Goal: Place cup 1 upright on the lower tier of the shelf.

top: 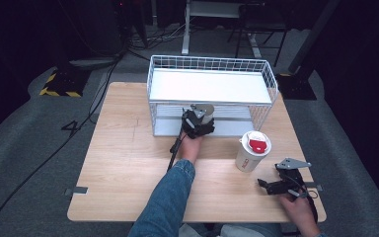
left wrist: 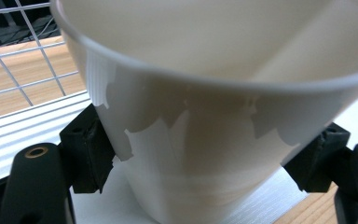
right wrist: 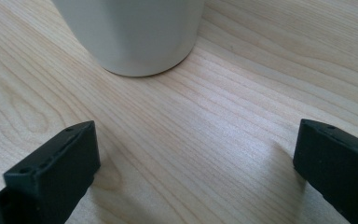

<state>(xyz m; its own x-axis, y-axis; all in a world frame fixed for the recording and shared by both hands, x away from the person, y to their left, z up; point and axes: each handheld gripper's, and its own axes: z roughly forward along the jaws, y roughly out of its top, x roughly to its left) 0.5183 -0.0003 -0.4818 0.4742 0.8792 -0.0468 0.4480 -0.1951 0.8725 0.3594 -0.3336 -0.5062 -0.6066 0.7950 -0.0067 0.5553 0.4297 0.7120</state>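
A white paper cup [left wrist: 205,93] without a lid sits between the jaws of my left gripper [left wrist: 200,158], which is shut on its lower wall. In the high view the left gripper [top: 197,121] is at the front opening of the white wire rack [top: 209,59], over its lower shelf, and covers the cup. A second white cup [top: 253,150] with a white and red lid stands on the wooden table [top: 128,163] right of the left hand. My right gripper [top: 269,186] rests open near the table's front right corner. Its jaws point at that cup's base [right wrist: 135,37], a short way off, with nothing between them.
The rack has a white upper shelf [top: 207,86] and a ribbed lower shelf [left wrist: 23,130] with wire mesh sides. Bare wood lies left of the left forearm. Cables and stand feet are on the grey floor beyond the table.
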